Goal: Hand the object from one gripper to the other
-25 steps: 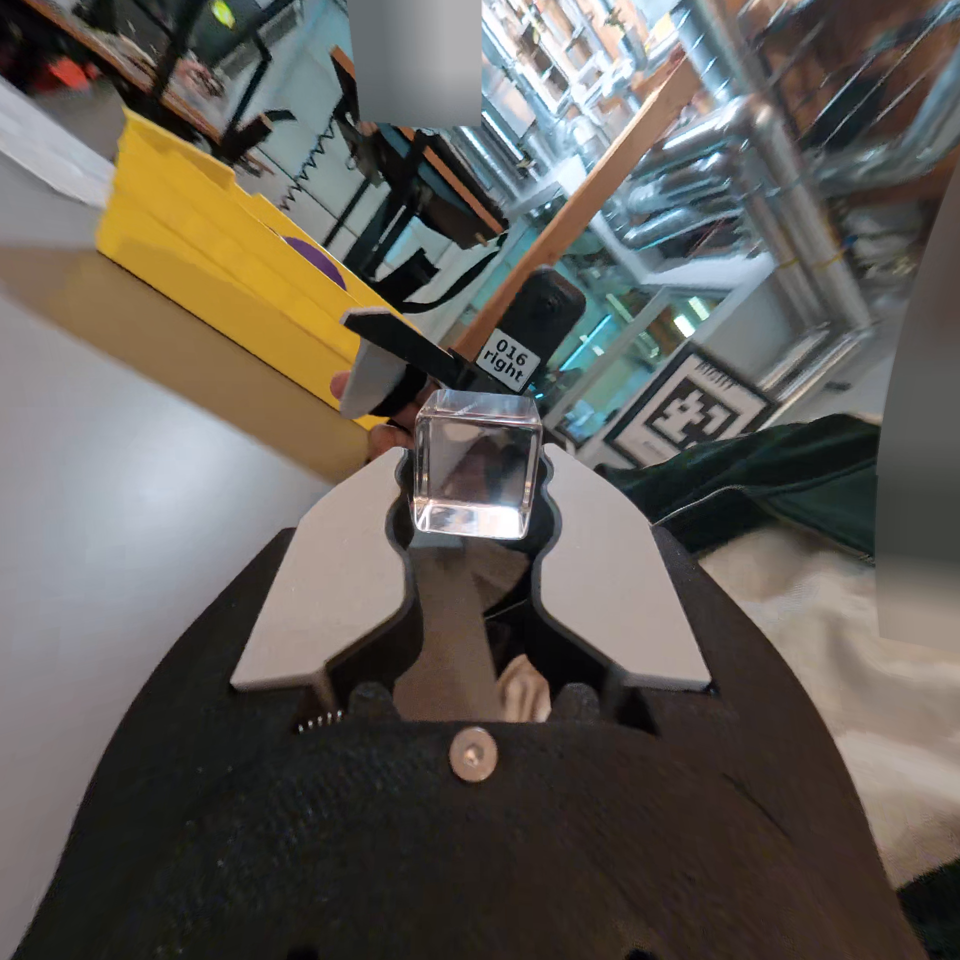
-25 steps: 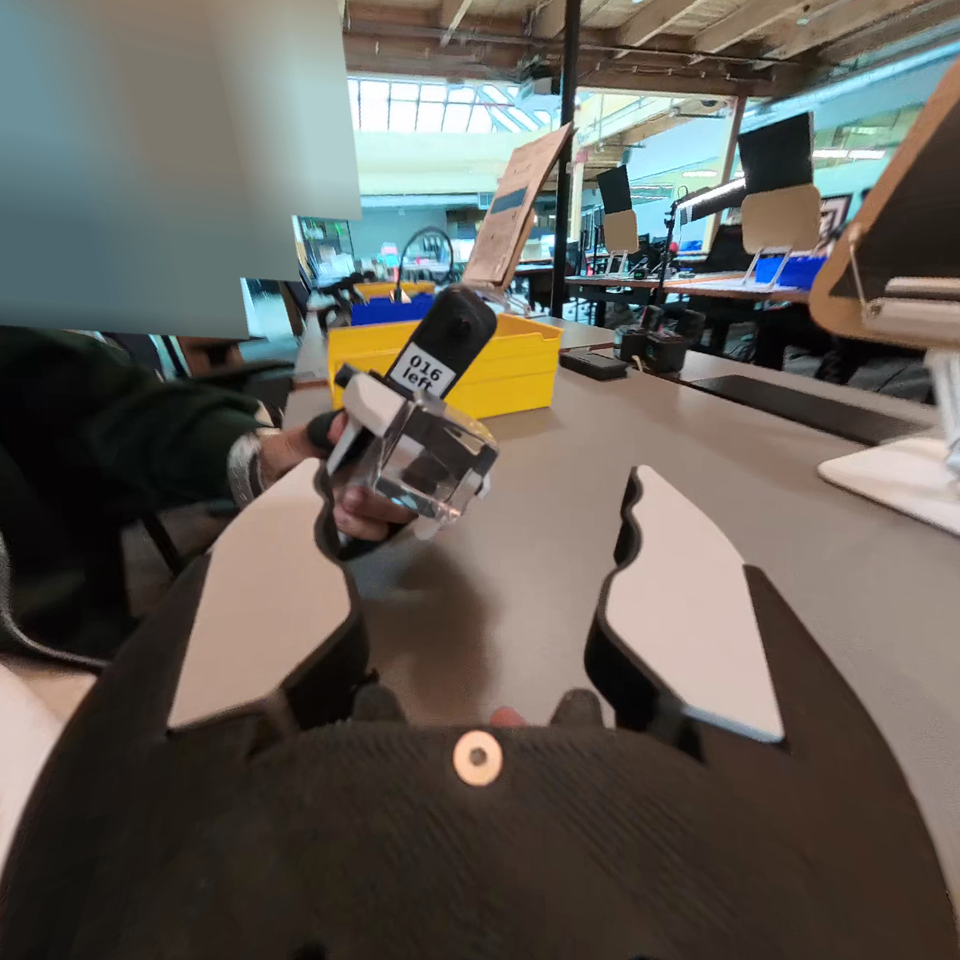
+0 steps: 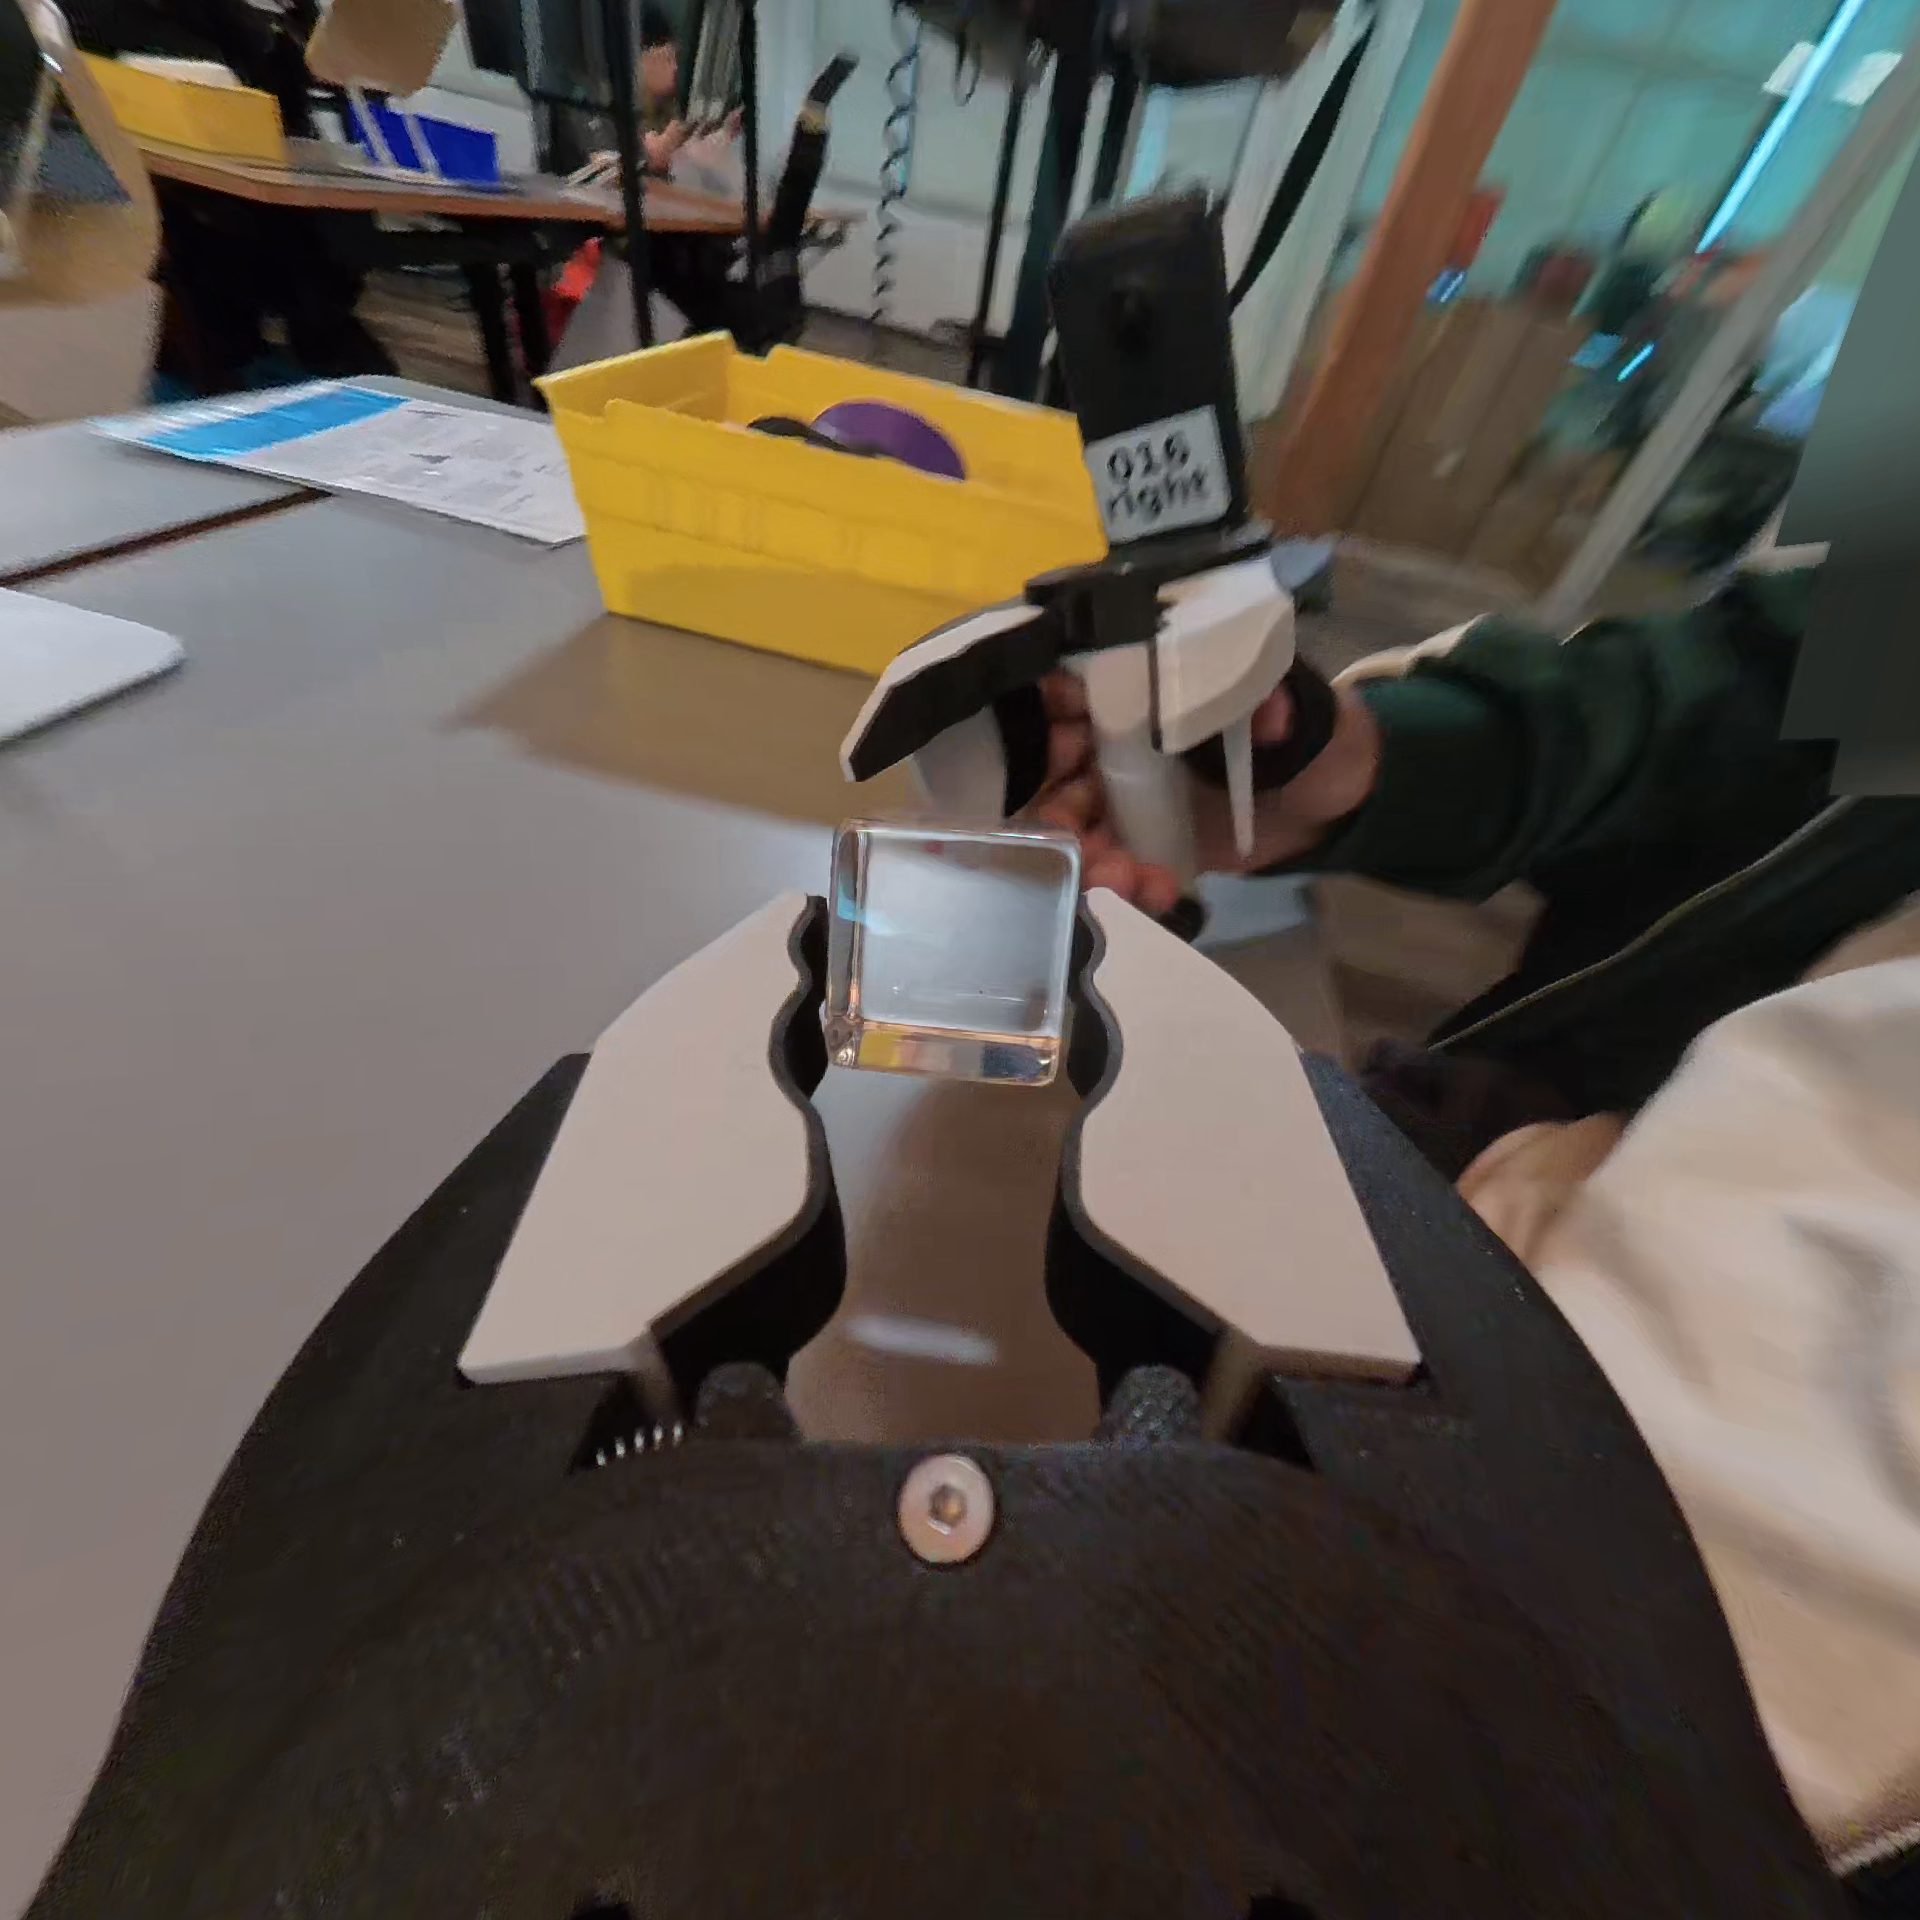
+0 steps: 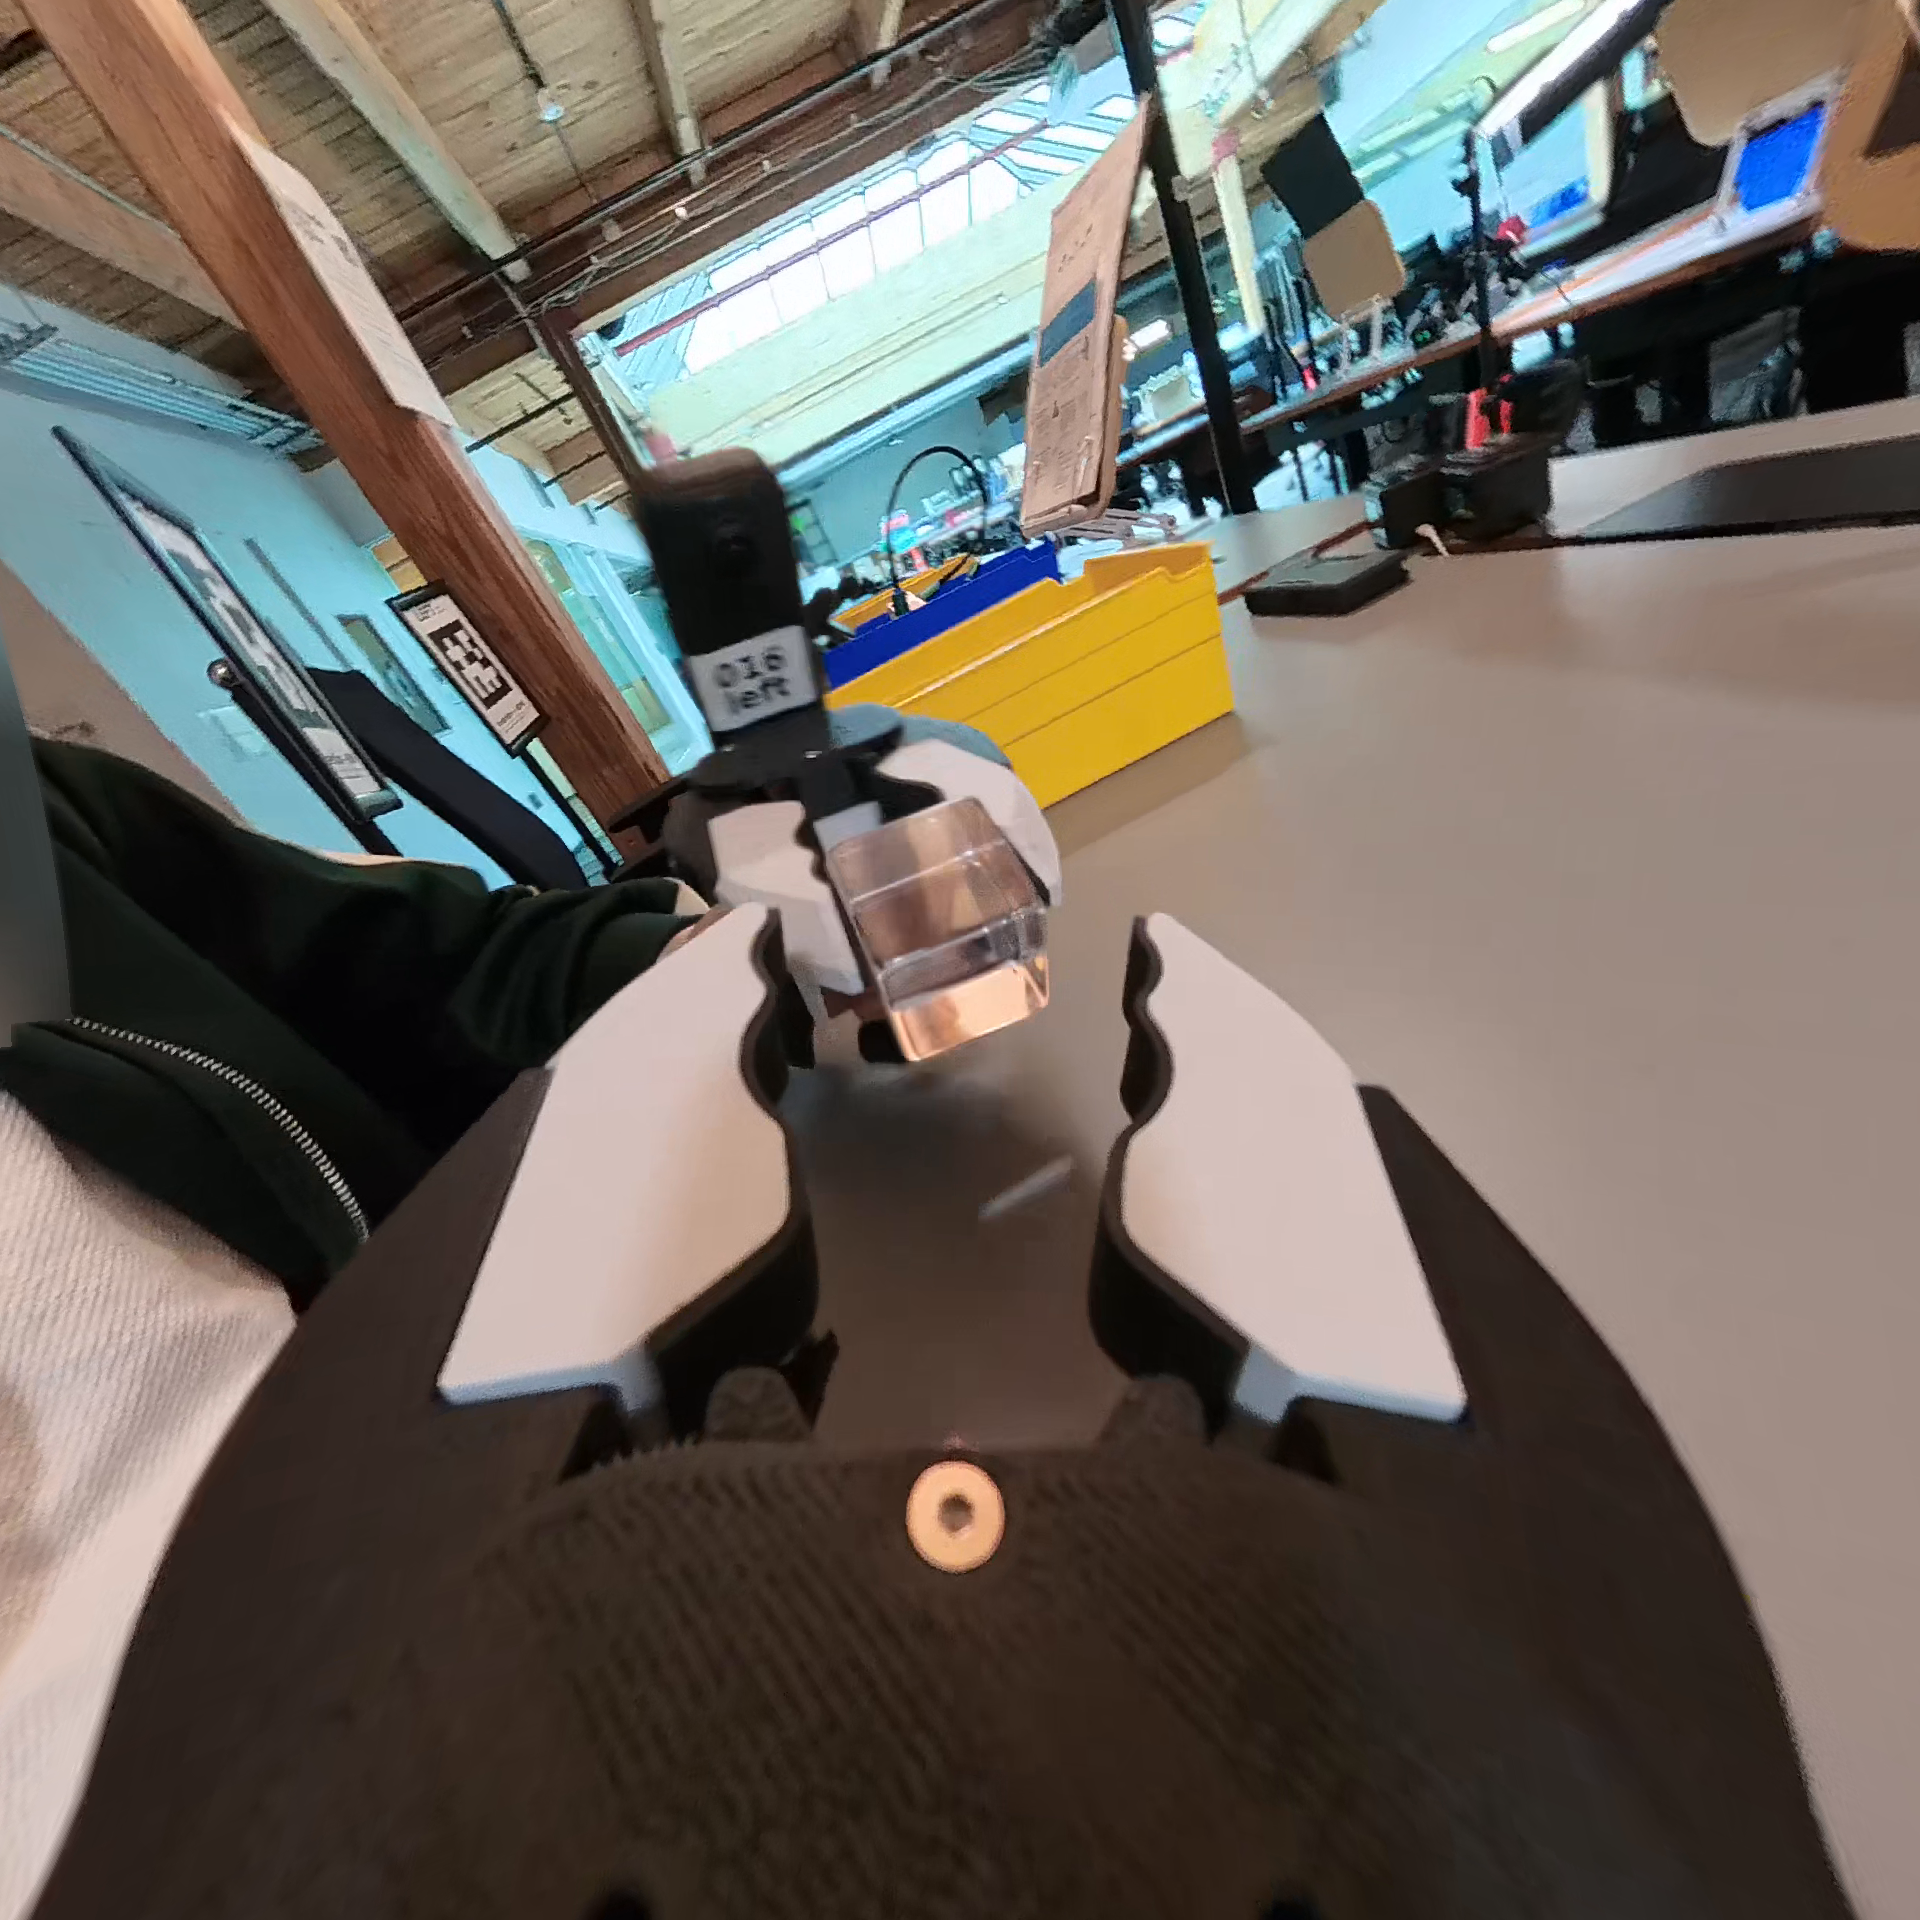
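Left hand-held gripper pinching clear cube; right hand-held gripper spread, just short.

One clear cube, two tools — left tool, right tool — and one yellow bin on the worktop.

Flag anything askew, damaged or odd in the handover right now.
Nothing stands out. The clear cube sits squarely in the left gripper, undamaged as far as the frames show. The right gripper waits with jaws apart, not touching the cube. The yellow bin stands upright on the table.
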{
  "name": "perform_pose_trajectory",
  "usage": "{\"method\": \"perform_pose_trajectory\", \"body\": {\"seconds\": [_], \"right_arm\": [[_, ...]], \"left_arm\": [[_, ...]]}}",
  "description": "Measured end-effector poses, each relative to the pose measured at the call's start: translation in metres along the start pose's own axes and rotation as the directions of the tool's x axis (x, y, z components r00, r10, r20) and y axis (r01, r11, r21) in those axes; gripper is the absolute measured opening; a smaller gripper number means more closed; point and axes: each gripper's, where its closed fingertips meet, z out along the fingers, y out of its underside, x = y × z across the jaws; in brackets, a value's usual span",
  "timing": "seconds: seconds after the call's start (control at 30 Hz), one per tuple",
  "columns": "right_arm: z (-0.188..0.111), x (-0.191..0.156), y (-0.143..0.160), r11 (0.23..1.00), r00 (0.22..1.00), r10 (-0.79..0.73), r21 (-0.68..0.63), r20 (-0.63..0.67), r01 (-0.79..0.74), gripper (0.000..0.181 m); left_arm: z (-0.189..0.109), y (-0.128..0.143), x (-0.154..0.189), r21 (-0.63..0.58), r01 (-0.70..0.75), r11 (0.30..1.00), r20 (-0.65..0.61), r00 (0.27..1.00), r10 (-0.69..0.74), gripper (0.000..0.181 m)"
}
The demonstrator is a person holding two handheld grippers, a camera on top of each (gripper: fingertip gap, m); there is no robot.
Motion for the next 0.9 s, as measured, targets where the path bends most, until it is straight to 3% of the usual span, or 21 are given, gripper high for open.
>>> {"method": "perform_pose_trajectory", "body": {"seconds": [0.07, 0.13, 0.27, 0.37, 0.7, 0.9], "right_arm": [[-0.001, 0.008, 0.004, 0.997, 0.997, 0.070, -0.027, -0.035, -0.071, 0.060], [-0.002, 0.016, 0.013, 0.986, 0.986, 0.141, -0.074, -0.084, -0.148, 0.058], [0.004, 0.019, 0.029, 0.960, 0.963, 0.229, -0.132, -0.141, -0.247, 0.060], [0.013, 0.015, 0.044, 0.951, 0.964, 0.205, -0.196, -0.171, -0.238, 0.063], [0.026, 0.007, 0.065, 0.936, 0.967, 0.165, -0.280, -0.193, -0.215, 0.049], [0.026, 0.005, 0.064, 0.934, 0.965, 0.201, -0.264, -0.168, -0.240, 0.047]], "left_arm": [[-0.001, 0.007, -0.009, -0.114, -0.147, 0.983, 0.112, 0.981, 0.159, 0.045], [-0.003, 0.016, -0.019, -0.279, -0.306, 0.910, 0.193, 0.911, 0.366, 0.046], [-0.010, 0.030, -0.033, -0.613, -0.527, 0.589, 0.202, 0.616, 0.761, 0.047], [-0.006, 0.037, -0.026, -0.714, -0.557, 0.424, 0.136, 0.484, 0.865, 0.048], [0.004, 0.040, -0.004, -0.760, -0.566, 0.319, 0.077, 0.409, 0.909, 0.048], [0.005, 0.039, -0.002, -0.752, -0.565, 0.340, 0.086, 0.427, 0.900, 0.048]]}}
